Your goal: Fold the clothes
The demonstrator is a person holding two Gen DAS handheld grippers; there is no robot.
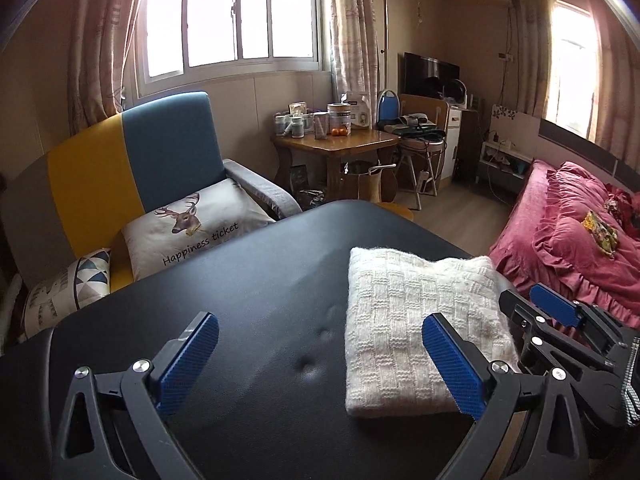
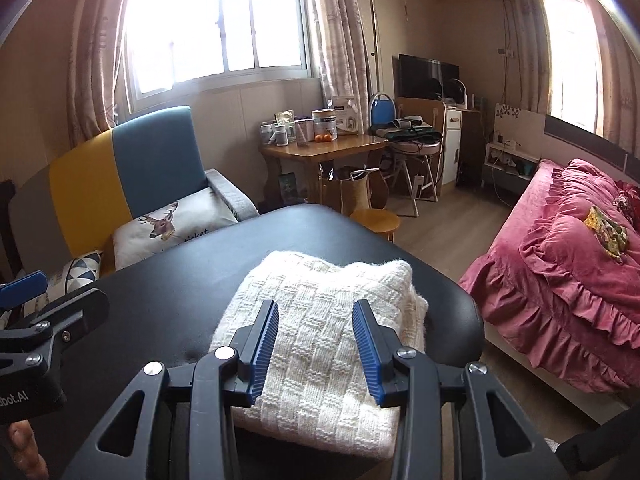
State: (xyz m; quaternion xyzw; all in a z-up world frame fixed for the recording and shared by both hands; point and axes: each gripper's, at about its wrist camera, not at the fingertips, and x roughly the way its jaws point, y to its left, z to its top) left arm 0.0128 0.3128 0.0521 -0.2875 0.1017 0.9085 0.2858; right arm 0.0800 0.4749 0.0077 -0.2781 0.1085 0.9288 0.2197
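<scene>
Right now your left gripper point(image 1: 320, 364) is spread wide over the black counter point(image 1: 240, 300), gripping nothing; its right finger point(image 1: 452, 364) overlaps the near edge of the folded knit in that view, though you cannot tell whether it touches. Your right gripper point(image 2: 316, 344) is parted to a middling gap and hangs just above the same knit, with cloth showing between its blue pads point(image 2: 266, 344) and nothing pinched. At the lower left of the right wrist view a bit of your hand point(image 2: 24, 452) shows beneath the other gripper's body.

The task's thing, a cream basket-weave knit sweater point(image 1: 416, 320), lies folded into a neat rectangle on the right side of the counter, near its right edge. Its far end bunches up slightly thicker than the near end.

Beyond the counter on the left stands a sofa point(image 1: 132, 160) in grey, yellow and blue panels, with a deer-print cushion point(image 1: 192, 228) and a triangle-patterned cushion point(image 1: 76, 288) on it. To the right is a bed under a pink ruffled quilt point(image 1: 568, 248). Farther back, a small round wooden stool point(image 2: 374, 220) sits just past the counter, then a wooden side table point(image 1: 336, 144) crowded with tins and bottles, with two oranges point(image 1: 339, 132) among them. Against the far wall are a television point(image 1: 430, 74) and a curtained window point(image 1: 232, 20).
</scene>
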